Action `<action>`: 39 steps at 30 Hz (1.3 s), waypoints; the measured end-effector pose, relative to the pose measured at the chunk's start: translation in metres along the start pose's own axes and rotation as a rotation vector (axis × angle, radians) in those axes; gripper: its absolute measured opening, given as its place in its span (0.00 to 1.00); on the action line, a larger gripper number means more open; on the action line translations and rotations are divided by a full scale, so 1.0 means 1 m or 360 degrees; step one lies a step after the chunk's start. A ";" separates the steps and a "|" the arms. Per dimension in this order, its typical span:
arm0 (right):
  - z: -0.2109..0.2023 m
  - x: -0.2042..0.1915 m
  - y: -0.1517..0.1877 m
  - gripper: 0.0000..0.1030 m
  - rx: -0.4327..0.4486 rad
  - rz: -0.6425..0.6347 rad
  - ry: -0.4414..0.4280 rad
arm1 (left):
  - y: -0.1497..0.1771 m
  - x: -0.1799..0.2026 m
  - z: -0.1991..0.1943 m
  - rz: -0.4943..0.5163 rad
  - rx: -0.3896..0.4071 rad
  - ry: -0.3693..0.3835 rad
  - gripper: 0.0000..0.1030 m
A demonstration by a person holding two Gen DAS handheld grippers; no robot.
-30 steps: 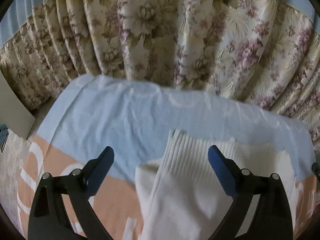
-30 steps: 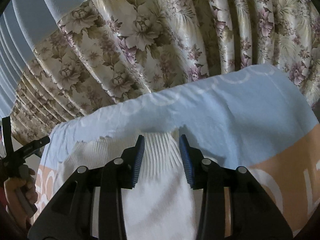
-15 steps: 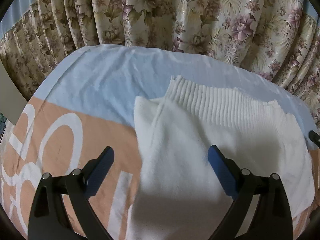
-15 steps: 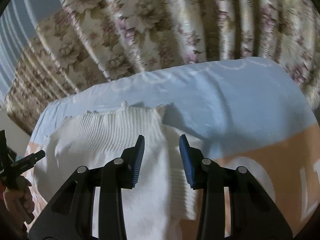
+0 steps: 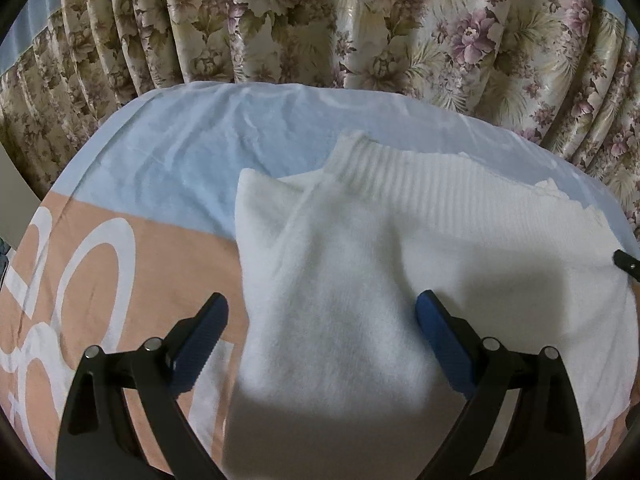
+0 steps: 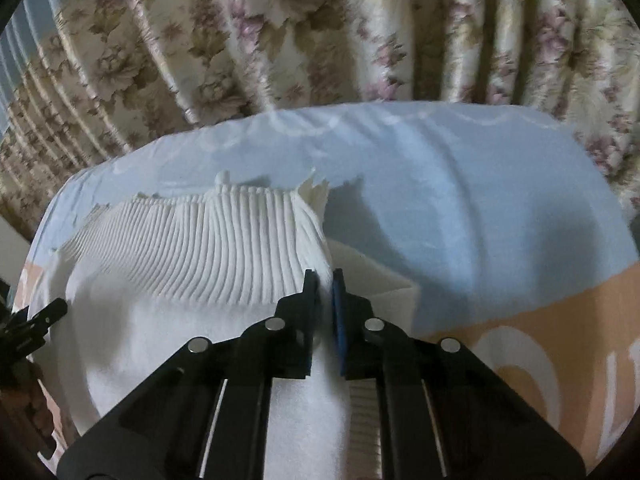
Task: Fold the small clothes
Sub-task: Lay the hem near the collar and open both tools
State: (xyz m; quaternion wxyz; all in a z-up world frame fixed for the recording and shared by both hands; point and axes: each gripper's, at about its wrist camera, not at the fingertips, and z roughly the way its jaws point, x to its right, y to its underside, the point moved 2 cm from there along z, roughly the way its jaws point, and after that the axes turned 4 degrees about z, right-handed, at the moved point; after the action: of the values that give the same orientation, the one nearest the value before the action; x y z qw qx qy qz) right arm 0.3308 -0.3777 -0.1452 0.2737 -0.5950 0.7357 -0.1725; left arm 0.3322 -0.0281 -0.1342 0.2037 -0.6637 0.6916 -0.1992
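- My left tool [image 5: 320, 322] sits nearest the lens with its blue-padded jaws spread wide; nothing is between them but open air above the white sweater [image 5: 360, 280], and they grip nothing.
- My right tool [image 6: 325, 280] has its jaws drawn almost together, pinching a raised ridge of the white sweater [image 6: 192, 248] right at the edge of the ribbed band.
- From the left wrist view, the sweater fills the field from 6 o'clock out to 3 o'clock, with a folded panel lying on top and its edge running up toward 12 o'clock.
- The ribbed hem [image 5: 420, 176] lies beyond the plain knit, at about 1 o'clock in the left view; in the right view the ribs fan out from the tool toward 10 o'clock.
- At 3 o'clock in the left view I see a dark tip of the other tool at the sweater's far side.
- The sweater lies on a desk covered by a cloth [image 5: 180, 148], peach with large white lettering near me and pale blue farther out; bare cloth shows at 9 o'clock in the left view and at 2 o'clock in the right view [image 6: 480, 200].
- Farthest off, a floral curtain [image 5: 320, 20] hangs in pleats behind the desk, across the whole top from 10 to 2 o'clock [image 6: 320, 32].
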 end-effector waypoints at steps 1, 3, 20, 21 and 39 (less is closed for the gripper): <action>-0.003 0.004 0.000 0.08 0.0021 0.0015 0.0033 | 0.001 0.001 0.001 0.0008 -0.0003 -0.0011 0.93; 0.002 0.012 0.003 0.09 -0.0017 0.0053 0.0038 | 0.003 0.001 0.007 0.0012 -0.0033 -0.0032 0.97; -0.065 0.010 0.059 0.54 0.0050 -0.0079 -0.0116 | 0.032 -0.017 -0.012 0.0039 0.0046 -0.0179 0.99; -0.065 0.013 0.065 0.54 0.0059 -0.0076 -0.0091 | 0.034 -0.018 -0.014 0.0034 0.0055 -0.0176 0.99; -0.031 0.040 0.038 0.66 0.0009 0.0126 -0.0280 | 0.010 0.025 -0.049 0.0116 0.0240 -0.0045 0.98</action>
State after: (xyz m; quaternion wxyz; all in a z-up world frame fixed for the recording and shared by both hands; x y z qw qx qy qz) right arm 0.2770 -0.4104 -0.1508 0.3455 -0.5775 0.7314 -0.1107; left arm 0.2960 -0.0527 -0.0996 0.2699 -0.6237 0.6954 -0.2338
